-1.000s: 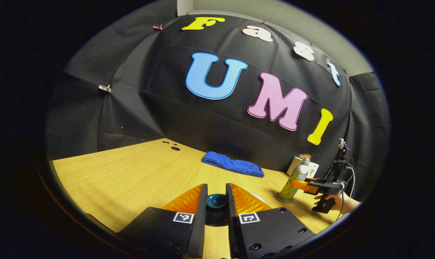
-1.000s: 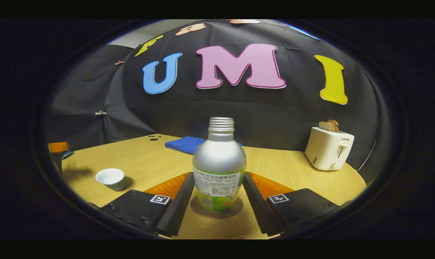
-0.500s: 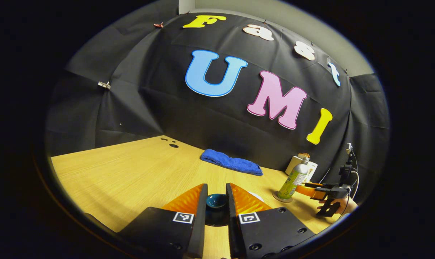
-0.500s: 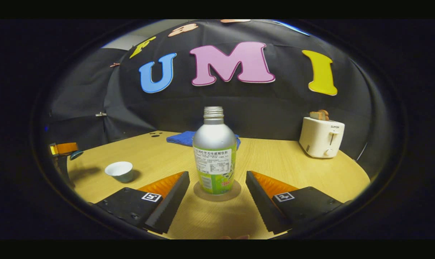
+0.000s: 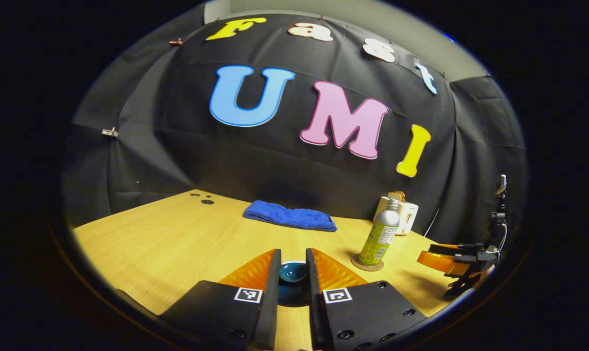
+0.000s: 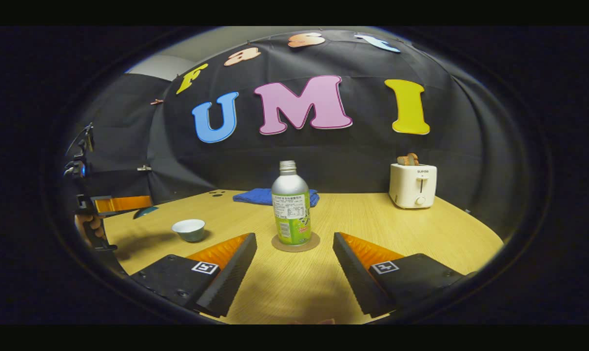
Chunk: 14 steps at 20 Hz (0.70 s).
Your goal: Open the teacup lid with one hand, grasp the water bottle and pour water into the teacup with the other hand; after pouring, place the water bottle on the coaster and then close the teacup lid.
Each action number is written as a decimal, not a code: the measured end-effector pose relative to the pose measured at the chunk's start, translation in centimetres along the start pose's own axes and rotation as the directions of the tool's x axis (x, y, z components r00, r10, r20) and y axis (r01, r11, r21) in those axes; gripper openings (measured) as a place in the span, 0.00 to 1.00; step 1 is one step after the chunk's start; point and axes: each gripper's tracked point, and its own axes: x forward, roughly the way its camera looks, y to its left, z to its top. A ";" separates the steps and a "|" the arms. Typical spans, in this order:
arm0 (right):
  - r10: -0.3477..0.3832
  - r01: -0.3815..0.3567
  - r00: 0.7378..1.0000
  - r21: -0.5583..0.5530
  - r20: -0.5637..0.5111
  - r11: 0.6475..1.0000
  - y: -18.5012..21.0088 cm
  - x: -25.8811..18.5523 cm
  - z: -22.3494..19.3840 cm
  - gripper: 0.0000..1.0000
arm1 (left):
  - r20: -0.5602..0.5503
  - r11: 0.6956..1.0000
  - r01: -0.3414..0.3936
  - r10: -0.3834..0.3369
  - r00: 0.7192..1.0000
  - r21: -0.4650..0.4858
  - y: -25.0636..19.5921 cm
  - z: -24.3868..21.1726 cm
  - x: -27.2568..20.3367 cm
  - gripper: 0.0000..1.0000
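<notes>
left gripper view, from left to right. table (image 5: 167,239): bare wood at 9 o'clock, with a blue towel (image 5: 289,216) folded against the back wall near 12 o'clock, clear of the work area. left gripper (image 5: 293,273): at 6 o'clock, its two fingers drawn close and pressing on the dark teal lid (image 5: 293,271) between them (held up off the table, presumably so the cup stays uncovered until the lid goes back on). bottle (image 5: 380,235): at 3 o'clock, upright and uncapped, standing on the round coaster (image 5: 367,263); the placing step looks done. toaster (image 5: 407,214): behind the bottle, not involved. right gripper (image 5: 438,253): at 4 o'clock, far right, seen side-on and apart from the bottle.

right gripper view, from left to right. at 9 o'clock the other gripper appears with the lid at its tip, a hand (image 6: 90,228) on its handle. teacup (image 6: 189,229): at 8 o'clock, white, uncovered, standing alone on the table between that gripper and the bottle; whether it holds water cannot be told. the bottle sits dead centre on its coaster, and this gripper's own fingers at 6 o'clock stand spread wide and empty, well short of the bottle.

judgement: what remains is setting the lid on the teacup; the lid needs to come down level over the rim.
</notes>
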 end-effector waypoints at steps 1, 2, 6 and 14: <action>-0.011 0.011 1.000 0.007 0.011 1.000 -0.5 -0.6 0.2 0.98 | -0.019 1.000 0.004 -0.004 1.000 0.026 -0.6 -0.5 1.3 0.31; -0.009 0.009 1.000 0.014 0.023 1.000 -0.7 -1.2 0.5 0.98 | -0.027 0.999 -0.004 0.005 1.000 0.048 -0.7 -0.7 2.2 0.31; 0.003 -0.001 0.998 -0.021 0.060 1.000 -1.2 -3.3 1.9 0.99 | -0.072 0.996 -0.037 0.043 0.996 0.082 -0.4 -2.7 5.5 0.31; -0.026 0.028 0.993 -0.015 0.119 0.999 -2.2 -4.4 4.0 0.99 | -0.105 0.991 -0.062 0.075 0.992 0.115 0.0 -4.5 7.4 0.28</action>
